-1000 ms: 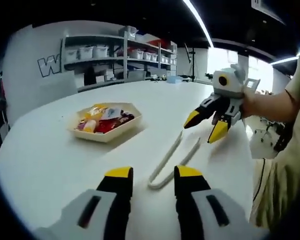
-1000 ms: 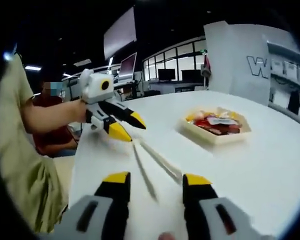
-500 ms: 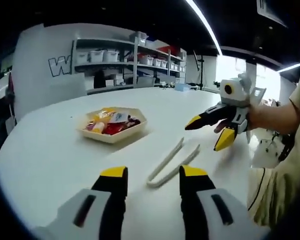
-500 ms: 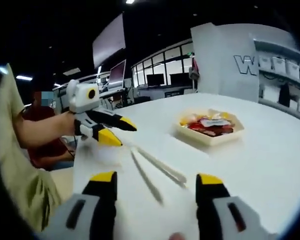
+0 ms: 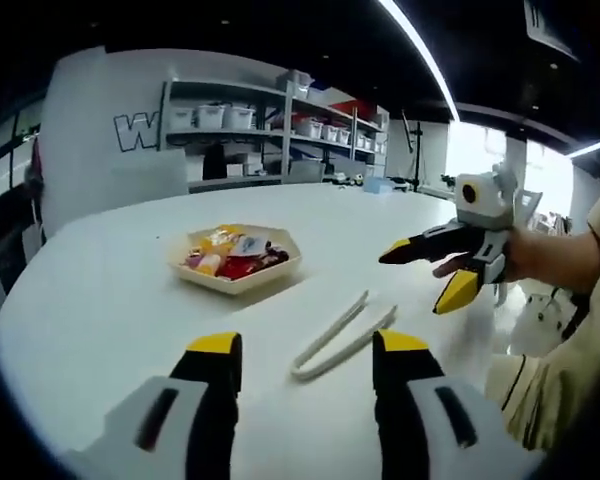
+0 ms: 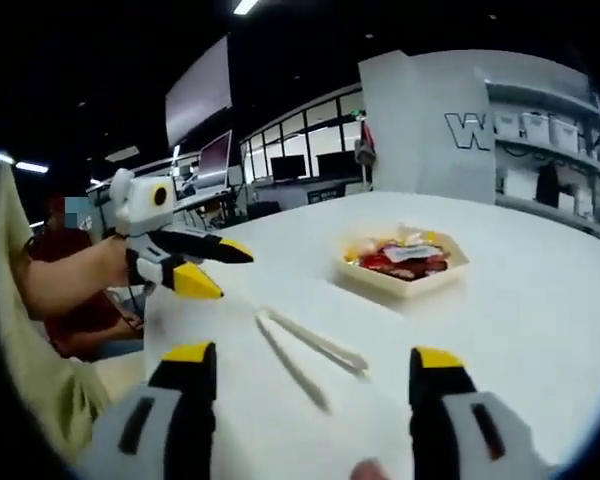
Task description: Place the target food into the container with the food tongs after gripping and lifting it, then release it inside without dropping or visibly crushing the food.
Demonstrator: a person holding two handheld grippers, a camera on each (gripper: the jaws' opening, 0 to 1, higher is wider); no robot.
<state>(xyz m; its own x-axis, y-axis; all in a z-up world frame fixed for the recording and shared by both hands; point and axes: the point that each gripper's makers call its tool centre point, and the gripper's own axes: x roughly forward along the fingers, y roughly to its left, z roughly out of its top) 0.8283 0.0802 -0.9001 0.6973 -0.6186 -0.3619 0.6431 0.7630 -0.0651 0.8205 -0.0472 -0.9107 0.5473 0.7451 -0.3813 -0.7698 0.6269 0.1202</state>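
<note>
Nearest to us, our left gripper and our right gripper both hover over the near edge of the white table, jaws spread apart and holding nothing. Just beyond them the pale food tongs lie flat on the table, closed end toward the near edge, untouched. Farther in, toward the middle of the table, sits the hexagonal tray with red and yellow wrapped food inside it. Behind that stand storage shelves. We judge the task has barely begun: the next move calls for closing a gripper on the tongs and lifting them.
</note>
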